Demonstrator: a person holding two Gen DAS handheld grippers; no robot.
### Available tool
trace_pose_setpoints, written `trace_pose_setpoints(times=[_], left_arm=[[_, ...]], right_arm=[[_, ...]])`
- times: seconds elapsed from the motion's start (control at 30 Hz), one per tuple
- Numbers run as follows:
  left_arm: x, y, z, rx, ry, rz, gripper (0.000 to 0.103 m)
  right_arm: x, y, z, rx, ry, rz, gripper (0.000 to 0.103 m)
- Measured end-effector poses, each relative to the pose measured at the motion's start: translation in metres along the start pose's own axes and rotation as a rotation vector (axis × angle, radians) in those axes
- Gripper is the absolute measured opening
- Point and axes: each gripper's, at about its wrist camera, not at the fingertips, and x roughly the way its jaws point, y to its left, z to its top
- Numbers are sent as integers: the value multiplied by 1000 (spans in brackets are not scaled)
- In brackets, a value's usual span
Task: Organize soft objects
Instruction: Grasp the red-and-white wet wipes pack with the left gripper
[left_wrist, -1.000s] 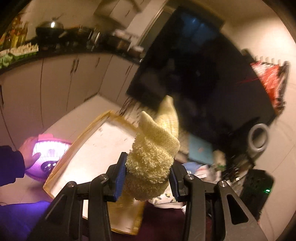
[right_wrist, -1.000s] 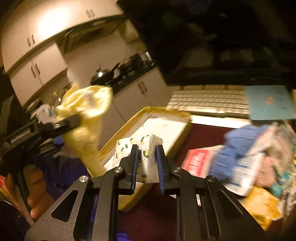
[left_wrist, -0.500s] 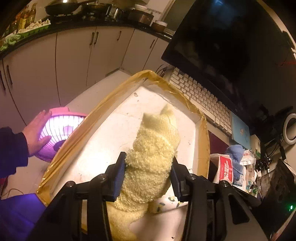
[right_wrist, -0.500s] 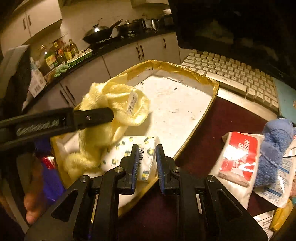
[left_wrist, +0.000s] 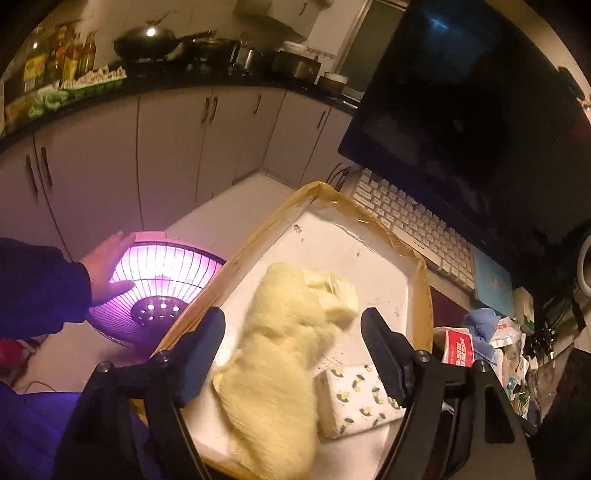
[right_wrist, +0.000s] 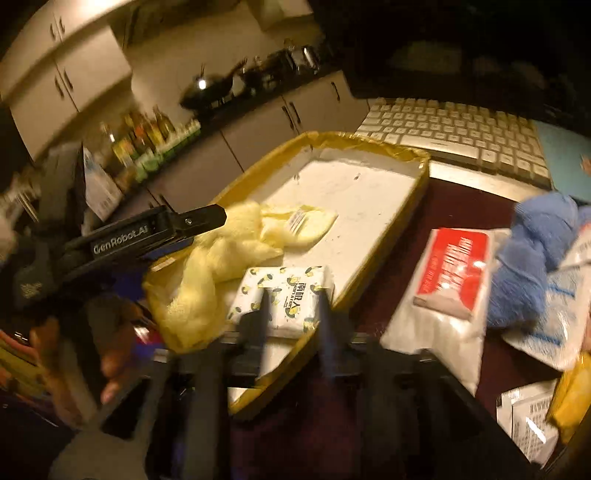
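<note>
Fingers (left_wrist: 207, 347) opening — yellow towel (left_wrist: 280, 354) lies loose between.

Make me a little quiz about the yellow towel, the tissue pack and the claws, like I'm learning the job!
1. True or false: the left claw is squeezing the yellow towel.
2. Where does the tissue pack lie? A) on the keyboard B) in the tray C) on the red packet
3. Fill in: the blue cloth lies ____ the tray.

Key
1. False: its jaws are opening and the towel lies loose between them.
2. B: beside the towel, with the right claw opening around it.
3. Outside, on the dark table by the red packet.
</note>
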Motion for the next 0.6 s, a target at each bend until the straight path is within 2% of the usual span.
trace_pose_setpoints(times=[0.07,0.13,0.23,0.3,0.4,0.6], left_arm=[[-11,-10,-4,15,-30,-12,76],[-24,-28,-12,47,-70,-62,76],[-30,-64,-28,138,-67,-120,76],[-28,-85,-37,179,-44,-139,76],[-13,-117,-52,242,39,-210,76],[15,-151,-60,345,127,-172,76]], right_arm=[[-16,-1,-8,11,-33,13,61],[-36,-6,-17,11,-65,31,61],[-61,-18,-25,27,-92,4,61],[-78,-32,-31,55,-107,2,61],[-98,-56,-37,97,-128,-35,61],[-116,-100,-41,229,-152,-93,61]])
